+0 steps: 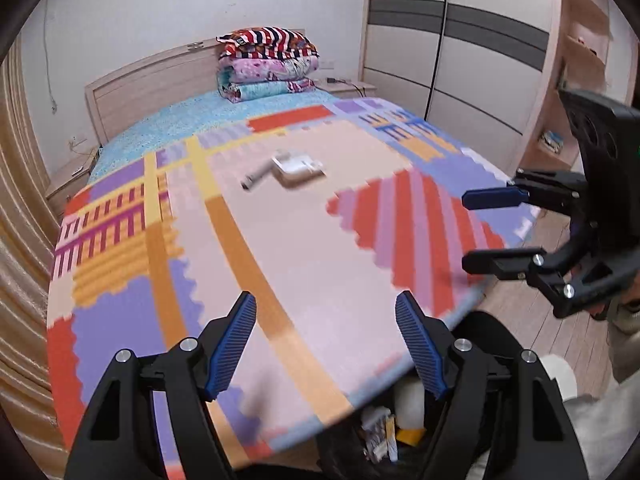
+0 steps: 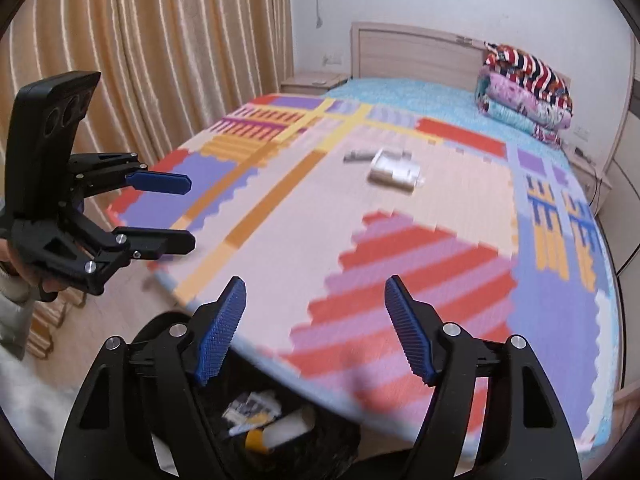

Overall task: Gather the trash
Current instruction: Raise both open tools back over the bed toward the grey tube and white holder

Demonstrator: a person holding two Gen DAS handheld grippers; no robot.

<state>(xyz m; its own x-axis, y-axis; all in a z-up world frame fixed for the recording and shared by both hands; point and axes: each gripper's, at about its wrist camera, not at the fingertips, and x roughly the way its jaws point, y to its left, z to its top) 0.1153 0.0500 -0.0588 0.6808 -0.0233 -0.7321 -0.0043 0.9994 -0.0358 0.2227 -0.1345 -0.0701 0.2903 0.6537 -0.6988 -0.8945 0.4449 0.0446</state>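
Observation:
On the bed's patterned cover lie a white packet [image 1: 298, 166] [image 2: 394, 170] and a grey tube [image 1: 258, 176] [image 2: 358, 156] beside it, near the bed's middle. A black trash bag [image 1: 384, 436] [image 2: 264, 428] with several bits of trash in it sits below the bed's near edge. My left gripper [image 1: 326, 344] is open and empty over the bed's near edge; it also shows in the right wrist view [image 2: 190, 212]. My right gripper [image 2: 314, 330] is open and empty above the bag and bed edge; it also shows in the left wrist view [image 1: 466, 230].
Folded quilts [image 1: 268, 66] [image 2: 524, 96] are stacked by the headboard. Curtains [image 2: 160, 60] hang on the left, a wardrobe [image 1: 452, 52] stands on the right. Nightstands [image 1: 348, 88] [image 2: 312, 80] flank the bed. Wooden floor [image 1: 560, 320] lies around it.

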